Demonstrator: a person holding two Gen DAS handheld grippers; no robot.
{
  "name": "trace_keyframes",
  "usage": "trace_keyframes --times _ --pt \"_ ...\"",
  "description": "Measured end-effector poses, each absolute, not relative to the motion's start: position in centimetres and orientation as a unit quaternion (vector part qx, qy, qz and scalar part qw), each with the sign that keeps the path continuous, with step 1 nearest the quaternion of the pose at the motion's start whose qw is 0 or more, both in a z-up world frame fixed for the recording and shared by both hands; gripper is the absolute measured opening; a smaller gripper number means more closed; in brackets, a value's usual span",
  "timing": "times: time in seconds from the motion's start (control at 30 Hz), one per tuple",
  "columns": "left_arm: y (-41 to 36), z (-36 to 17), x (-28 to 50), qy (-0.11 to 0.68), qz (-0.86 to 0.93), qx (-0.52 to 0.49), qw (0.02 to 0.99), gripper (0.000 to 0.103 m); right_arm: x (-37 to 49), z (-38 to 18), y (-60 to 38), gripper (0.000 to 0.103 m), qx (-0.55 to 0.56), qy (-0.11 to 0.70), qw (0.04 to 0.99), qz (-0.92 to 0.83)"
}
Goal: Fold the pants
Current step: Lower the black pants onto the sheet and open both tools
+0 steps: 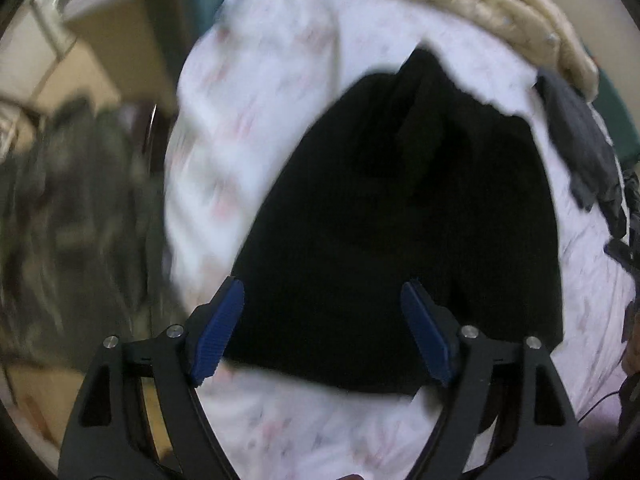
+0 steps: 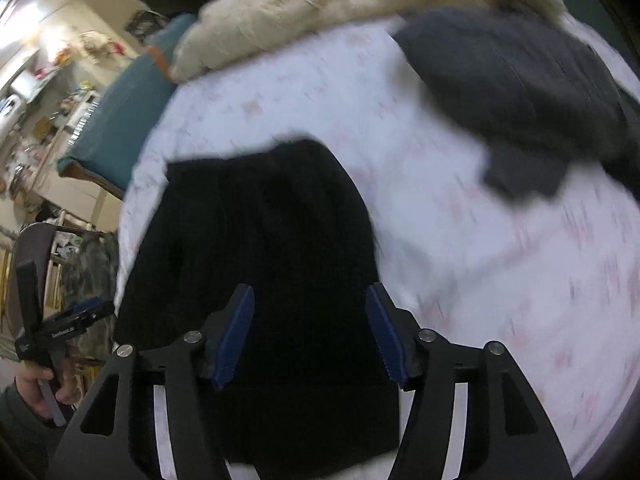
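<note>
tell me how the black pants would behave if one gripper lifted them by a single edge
The black pants look soft and already doubled over on the bedsheet, so they would probably droop and unfold. The knit-looking fabric seems thick, so likely somewhat heavy for one pinch. The ribbed blue pads should grip without slipping.

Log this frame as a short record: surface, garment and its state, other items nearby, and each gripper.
surface: bed sheet, white with a faint pink print
garment: black pants, lying on the sheet in a compact folded shape
other items: grey garment to the far right of the pants; cream quilted blanket along the far edge
left gripper: open, nothing between the pads, above the near part of the pants
right gripper: open, nothing gripped, above the pants
image quality: motion-blurred
</note>
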State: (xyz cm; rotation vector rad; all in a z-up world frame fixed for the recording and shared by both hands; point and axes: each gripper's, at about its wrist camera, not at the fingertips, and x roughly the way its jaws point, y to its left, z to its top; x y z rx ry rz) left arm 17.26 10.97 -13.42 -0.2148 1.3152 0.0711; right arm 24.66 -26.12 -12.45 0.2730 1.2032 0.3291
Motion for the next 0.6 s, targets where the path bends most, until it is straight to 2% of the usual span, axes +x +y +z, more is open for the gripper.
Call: trace_keyframes --times 0.17,0.27,0.43,0.5,0.53,0.57,0.6 --pt "12.8 -16.2 15.4 0.612 0.067 -0.092 0.783 0.078 21.5 -16.2 -29.0 0.061 0.131 0.610 0.772 0.122" --pt "14.0 -17.5 15.7 0.615 0.094 -0.080 0.779 0.072 20.6 -17.4 -30.0 0.061 0.135 0.628 0.760 0.101" --pt "14.2 -18.0 17.7 0.605 0.092 -0.089 0.786 0.070 20.2 -19.6 -29.7 0.061 0.100 0.657 0.739 0.107" --pt "13.7 -18.6 18.3 0.615 0.089 -0.094 0.778 0.037 20.3 -21.1 -29.9 0.061 0.099 0.672 0.727 0.099" --pt "13.5 -18.8 18.5 0.620 0.093 -0.089 0.774 0.030 20.4 -21.7 -29.8 0.061 0.099 0.678 0.721 0.097" --pt "13.1 -18.7 18.5 0.618 0.094 -0.079 0.777 0.016 20.3 -22.2 -29.7 0.061 0.099 0.684 0.716 0.094" --pt "12.8 -18.4 18.5 0.616 0.088 -0.068 0.780 0.006 20.3 -22.6 -29.4 0.058 0.099 0.688 0.712 0.100"
